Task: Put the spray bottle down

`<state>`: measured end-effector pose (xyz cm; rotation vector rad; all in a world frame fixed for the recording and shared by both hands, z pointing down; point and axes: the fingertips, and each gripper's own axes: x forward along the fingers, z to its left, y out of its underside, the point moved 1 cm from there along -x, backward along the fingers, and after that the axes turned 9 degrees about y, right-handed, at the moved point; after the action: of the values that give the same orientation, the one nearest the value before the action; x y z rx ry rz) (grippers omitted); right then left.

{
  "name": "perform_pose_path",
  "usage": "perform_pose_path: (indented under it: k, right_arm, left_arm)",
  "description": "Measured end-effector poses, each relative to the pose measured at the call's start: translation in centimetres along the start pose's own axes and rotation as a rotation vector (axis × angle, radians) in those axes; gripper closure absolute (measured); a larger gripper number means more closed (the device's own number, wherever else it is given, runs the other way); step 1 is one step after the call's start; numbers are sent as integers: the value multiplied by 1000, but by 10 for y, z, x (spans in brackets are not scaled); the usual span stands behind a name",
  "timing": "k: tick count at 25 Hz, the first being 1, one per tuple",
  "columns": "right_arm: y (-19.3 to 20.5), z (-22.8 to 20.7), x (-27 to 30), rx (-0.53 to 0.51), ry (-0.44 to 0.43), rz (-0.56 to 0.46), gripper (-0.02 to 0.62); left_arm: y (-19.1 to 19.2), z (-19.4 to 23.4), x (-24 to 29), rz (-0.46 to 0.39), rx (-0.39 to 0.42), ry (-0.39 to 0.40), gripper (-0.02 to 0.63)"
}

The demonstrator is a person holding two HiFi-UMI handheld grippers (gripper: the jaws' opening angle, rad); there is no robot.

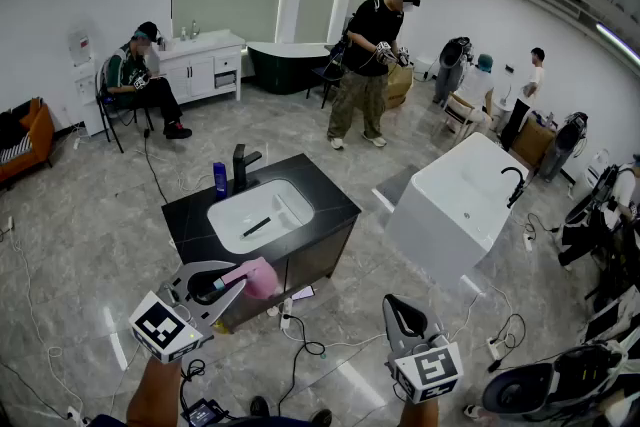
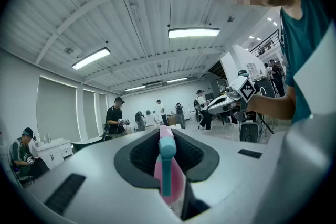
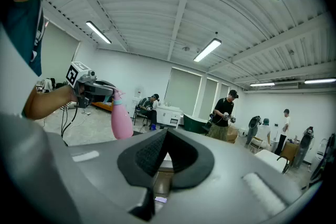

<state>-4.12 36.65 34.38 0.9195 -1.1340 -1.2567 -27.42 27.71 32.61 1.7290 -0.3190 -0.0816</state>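
The left claw (image 1: 238,277) is pinching the pink plastic spray bottle (image 1: 260,278) hanging under it, the right claw (image 1: 395,305) is sitting shut and empty, and letting go this high up is risking a fall.

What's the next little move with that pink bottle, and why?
Probably carry the left gripper forward and lower the spray bottle onto the bare black countertop beside the sink. Its jaws grip the bottle in the air, short of the counter's near edge, so nothing supports it yet.
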Motion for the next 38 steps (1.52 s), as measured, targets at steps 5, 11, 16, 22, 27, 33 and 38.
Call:
perform_pose_path:
  k: [5,11,16,22,27,33,38]
  right_arm:
    - [2,9,3,2,1,3,588]
    - [6,18,8,5,6,9,588]
    - [1,24,13,3,19,7,588]
    - [-1,30,24,28,39,-21,586]
    - [3,22,36,46,30,-26,586]
    - [12,-2,60,61,-19,-27,586]
    - [17,-36,87,71,-69,-43,586]
  left_arm:
    - [8,4,-5,3,-5,5,541]
    - [21,9,-8,2,-17,16,541]
    - [18,16,-12,-7,-11,33,541]
    - [26,28,-13,-12,-12,42,541]
    - [32,36,-3,-11,-21,41,541]
    - [32,49,22,13,-30,7,541]
    - [29,55,56,37,-31,-27,541]
